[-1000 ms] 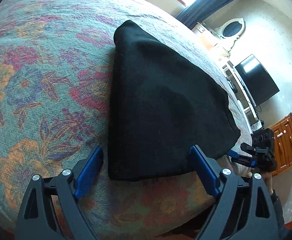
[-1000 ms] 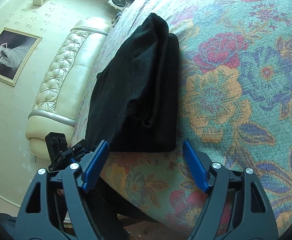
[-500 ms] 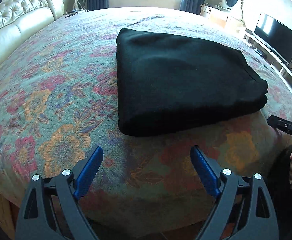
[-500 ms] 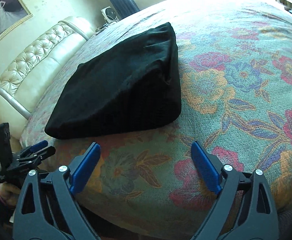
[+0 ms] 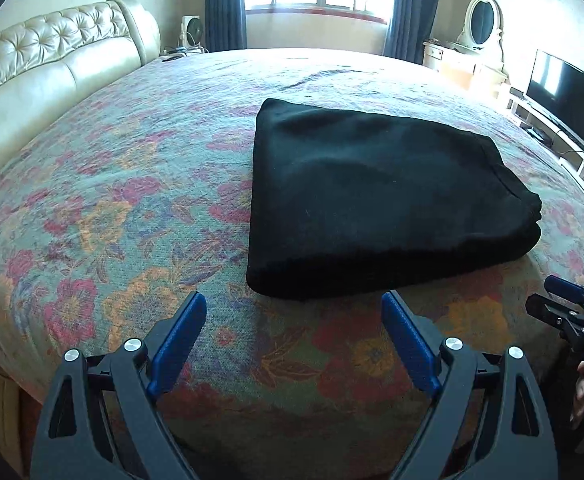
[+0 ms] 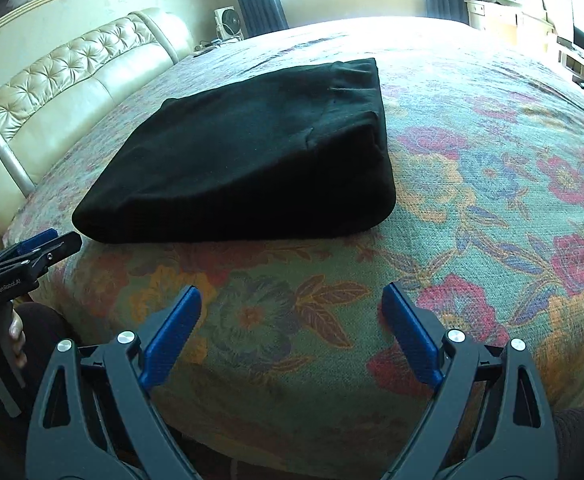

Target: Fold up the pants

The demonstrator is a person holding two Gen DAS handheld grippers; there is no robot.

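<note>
black pants folded into a thick rectangle, lying flat on floral bedspread near the bed's near edge | left gripper jaws wide apart, empty, short of the pants' near edge | right gripper jaws wide apart, empty, near the fold's right corner | tufted cream headboard far left

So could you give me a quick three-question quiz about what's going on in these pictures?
1. True or false: the black pants lie folded on the flowered bedspread.
2. The left tool is: A) open, holding nothing B) shut on the pants C) touching the headboard.
3. Fill in: the right tool, its jaws apart, holds ____.

Key: 1 true; 2 A; 3 nothing.
</note>
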